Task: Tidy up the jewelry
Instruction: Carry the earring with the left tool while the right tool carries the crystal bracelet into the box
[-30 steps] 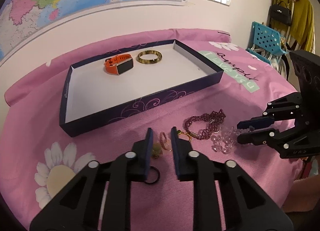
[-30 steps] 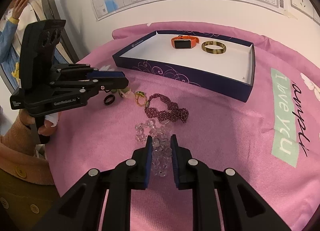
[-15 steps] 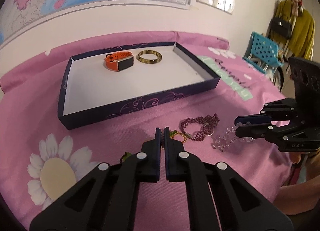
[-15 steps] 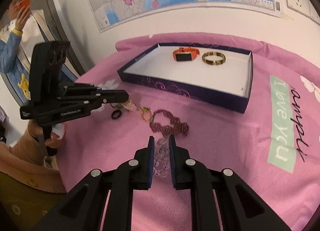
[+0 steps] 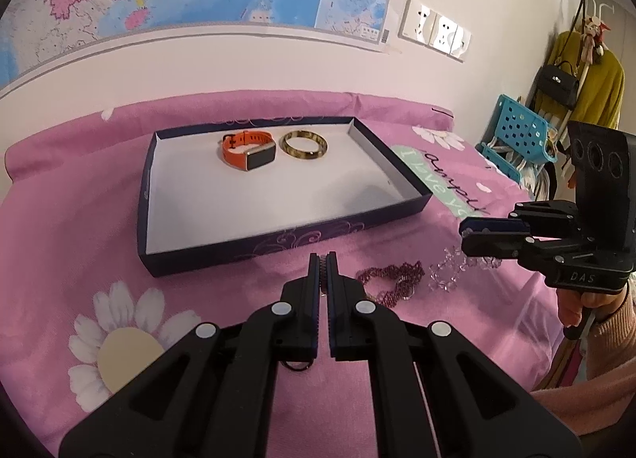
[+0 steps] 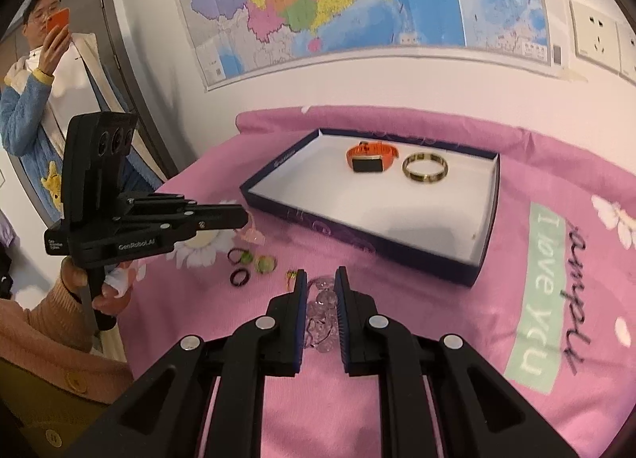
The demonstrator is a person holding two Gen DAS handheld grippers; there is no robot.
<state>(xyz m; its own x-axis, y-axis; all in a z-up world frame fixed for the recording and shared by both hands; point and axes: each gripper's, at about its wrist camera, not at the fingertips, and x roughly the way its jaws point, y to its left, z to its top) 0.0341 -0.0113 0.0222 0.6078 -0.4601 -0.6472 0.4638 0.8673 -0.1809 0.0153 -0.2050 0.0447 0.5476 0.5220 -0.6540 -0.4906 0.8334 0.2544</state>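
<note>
Clear bead bracelet [image 6: 320,309] clamped in right claw [image 6: 320,279], left claw [image 5: 323,259] pinched together on pink bracelet [image 6: 251,234].

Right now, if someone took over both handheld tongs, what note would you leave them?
Left tongs: shut on a small pink piece.
Right tongs: shut on the clear bead bracelet.
Done: orange watch and gold bangle lie in the box.
Left: put both held pieces in the box, then the purple bead bracelet and the small rings lying on the pink cloth.
</note>
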